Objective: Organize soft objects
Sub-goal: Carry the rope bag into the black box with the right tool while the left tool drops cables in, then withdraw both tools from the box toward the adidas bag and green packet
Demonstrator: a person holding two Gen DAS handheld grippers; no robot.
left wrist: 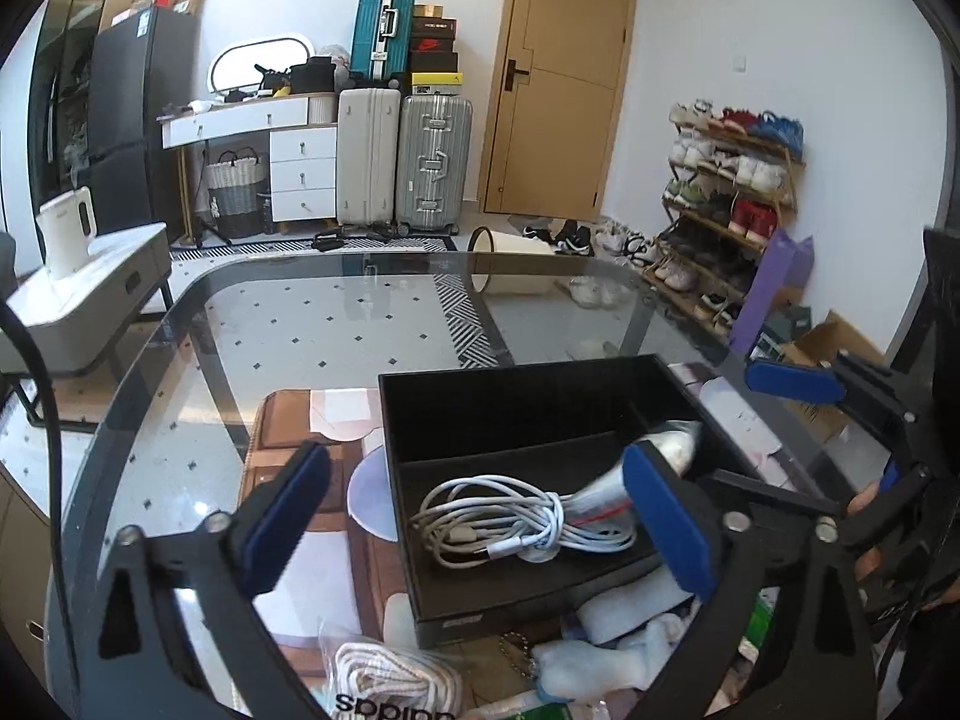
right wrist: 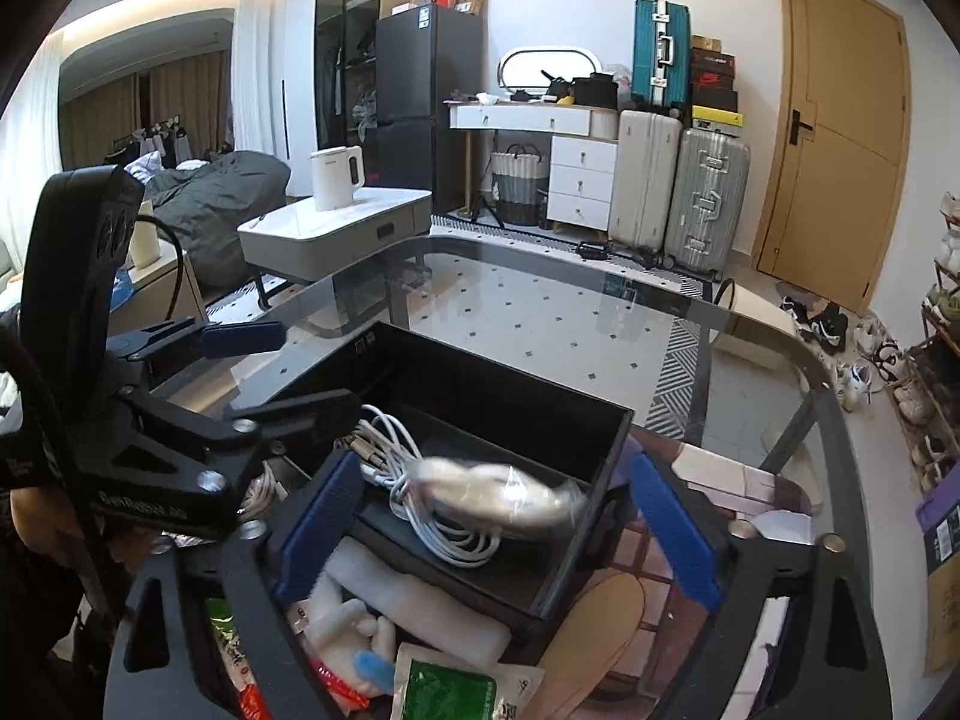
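Note:
A black open box [left wrist: 516, 384] [right wrist: 510, 396] stands on the glass table. In it lie a coiled white cable [left wrist: 510, 522] [right wrist: 420, 480] and a clear plastic bag of something whitish [left wrist: 660, 450] [right wrist: 504, 498], blurred, resting across the cable. My left gripper [left wrist: 480, 516] [right wrist: 282, 372] is open over the box's left half, its pads touching nothing. My right gripper [right wrist: 498, 528] [left wrist: 840, 426] is open too; the bag sits between its blue pads [right wrist: 672, 528], apart from both. A white plush toy [right wrist: 342, 630] [left wrist: 570, 660] and a white foam piece [left wrist: 630, 606] lie in front of the box.
A bagged white rope [left wrist: 390, 678] and a green packet [right wrist: 444, 690] lie at the near edge. The glass table's curved rim [left wrist: 336, 261] runs behind the box. Beyond stand a side table with a white kettle [right wrist: 336, 177], suitcases [left wrist: 432, 162] and a shoe rack [left wrist: 720, 198].

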